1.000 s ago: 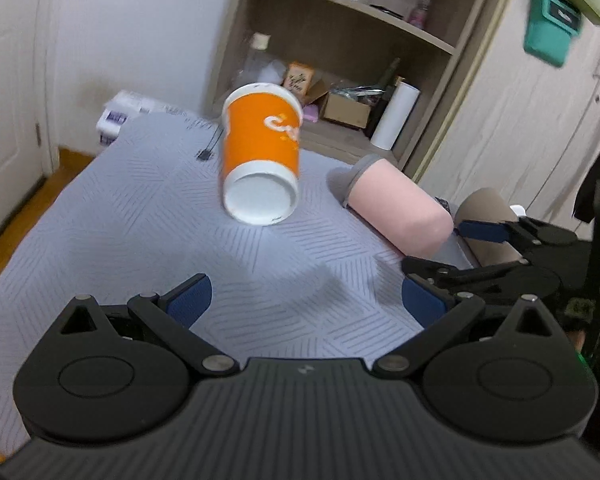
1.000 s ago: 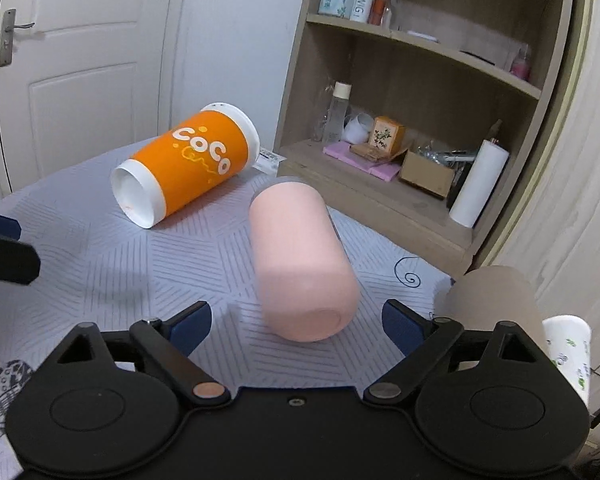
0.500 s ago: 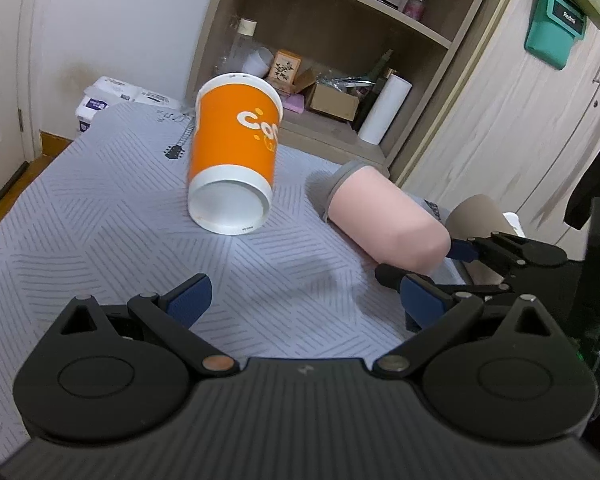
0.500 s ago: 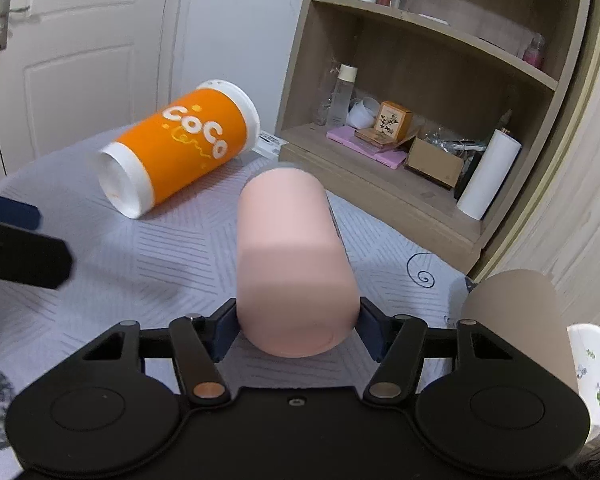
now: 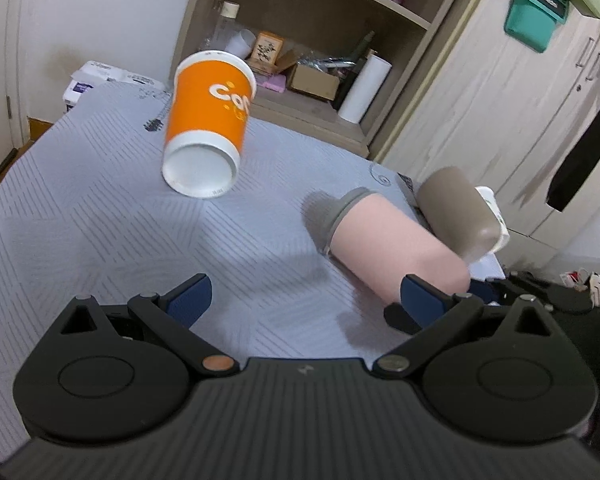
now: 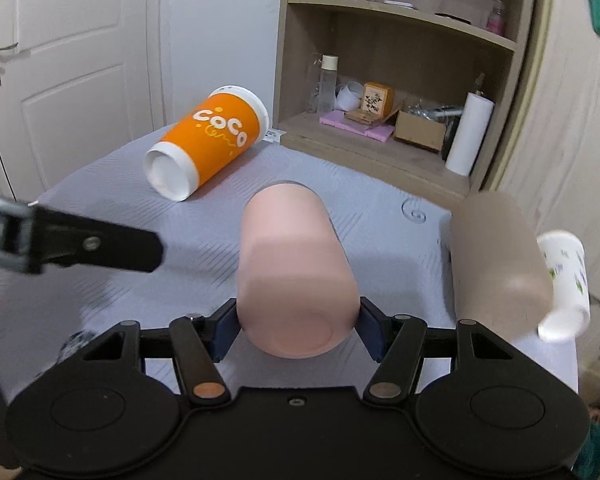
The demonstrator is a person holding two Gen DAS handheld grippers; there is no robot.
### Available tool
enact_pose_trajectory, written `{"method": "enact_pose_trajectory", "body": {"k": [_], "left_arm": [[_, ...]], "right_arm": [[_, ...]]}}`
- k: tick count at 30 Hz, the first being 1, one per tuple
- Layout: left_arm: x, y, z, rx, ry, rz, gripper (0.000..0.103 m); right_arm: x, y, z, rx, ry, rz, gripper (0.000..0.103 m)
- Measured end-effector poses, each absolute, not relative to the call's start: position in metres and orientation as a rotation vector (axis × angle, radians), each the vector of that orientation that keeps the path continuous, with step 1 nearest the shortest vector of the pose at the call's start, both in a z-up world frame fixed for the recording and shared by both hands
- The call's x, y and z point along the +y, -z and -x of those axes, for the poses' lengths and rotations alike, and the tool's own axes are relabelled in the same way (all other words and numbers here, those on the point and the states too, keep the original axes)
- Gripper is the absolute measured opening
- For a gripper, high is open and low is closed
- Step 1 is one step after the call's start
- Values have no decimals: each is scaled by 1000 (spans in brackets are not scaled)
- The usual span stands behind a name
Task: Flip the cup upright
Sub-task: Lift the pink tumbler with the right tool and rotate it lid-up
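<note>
A pink cup (image 6: pixel 296 264) lies on its side on the grey patterned table, base toward the right wrist camera. My right gripper (image 6: pixel 298 330) is shut on the cup's base end, a blue pad on each side. The pink cup also shows in the left wrist view (image 5: pixel 396 248), its grey rim pointing away to the left. My left gripper (image 5: pixel 300 300) is open and empty over the table, to the left of the pink cup. One of its fingers (image 6: pixel 100 246) shows in the right wrist view.
An orange "coco" cup (image 5: pixel 208 128) lies on its side farther back; it also shows in the right wrist view (image 6: pixel 208 142). A brown cup (image 6: pixel 496 264) and a white cup (image 6: pixel 564 284) lie at the table's right edge. A wooden shelf (image 6: pixel 384 80) stands behind.
My right gripper moved forward and closed on the pink cup's base end. My left gripper shifted toward the pink cup and stayed open.
</note>
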State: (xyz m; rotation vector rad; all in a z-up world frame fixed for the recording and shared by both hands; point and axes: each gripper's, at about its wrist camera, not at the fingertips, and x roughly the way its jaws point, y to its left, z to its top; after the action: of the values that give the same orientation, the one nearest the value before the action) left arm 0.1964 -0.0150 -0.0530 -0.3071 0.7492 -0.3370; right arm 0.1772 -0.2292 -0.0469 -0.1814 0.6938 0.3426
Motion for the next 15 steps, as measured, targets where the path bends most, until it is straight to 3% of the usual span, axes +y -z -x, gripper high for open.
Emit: {"method": "enact_pose_trajectory", "body": {"k": [15], "left_arm": [[-37,58,-163,844,426,341,103]], "right_arm": [[-240,54,-105,754,-312,84,67]]}}
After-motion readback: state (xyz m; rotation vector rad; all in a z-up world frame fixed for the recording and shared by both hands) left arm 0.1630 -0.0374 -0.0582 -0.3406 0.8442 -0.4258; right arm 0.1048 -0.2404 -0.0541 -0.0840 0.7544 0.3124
